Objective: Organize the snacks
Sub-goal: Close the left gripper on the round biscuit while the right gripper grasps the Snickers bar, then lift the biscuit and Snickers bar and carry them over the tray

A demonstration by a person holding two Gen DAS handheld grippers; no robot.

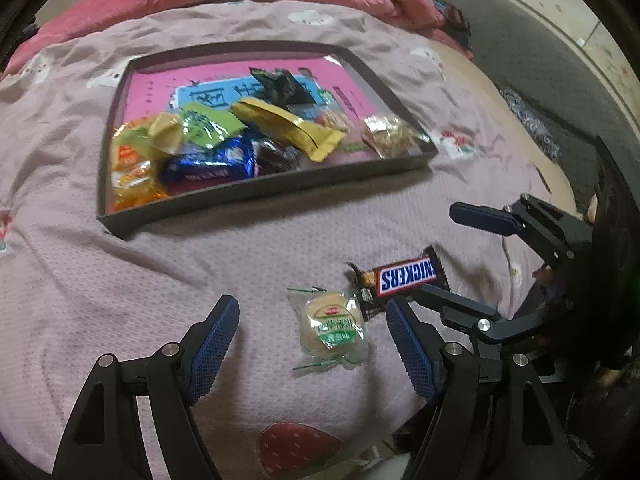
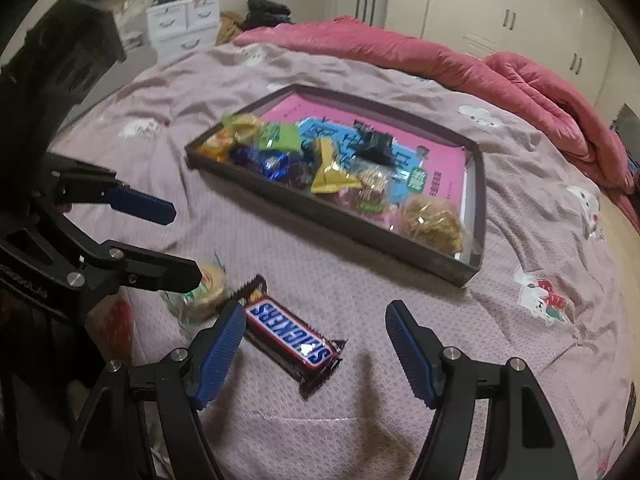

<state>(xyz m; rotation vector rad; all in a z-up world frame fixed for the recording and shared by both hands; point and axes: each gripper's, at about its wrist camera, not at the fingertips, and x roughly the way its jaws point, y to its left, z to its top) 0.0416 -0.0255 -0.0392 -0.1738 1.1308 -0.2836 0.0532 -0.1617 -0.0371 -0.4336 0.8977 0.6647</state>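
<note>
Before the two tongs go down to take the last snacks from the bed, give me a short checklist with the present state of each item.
1. Left tongs open: ok.
2. Round wrapped cake between the left tongs' fingers: ok.
3. Right tongs open: ok.
4. Snickers bar centred in the right tongs: not ok, it lies near one finger.
5. Cake and bar apart: cannot tell, wrappers look touching.
6. Free space in tray: ok, far part bare.

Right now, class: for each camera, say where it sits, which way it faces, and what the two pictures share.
Left wrist: on the left claw, looking down over the round cake packet toward the tray; the right claw shows.
Right wrist: on the right claw, over the Snickers bar; the left claw shows.
Shared: tray, bar, packet, bedsheet.
</note>
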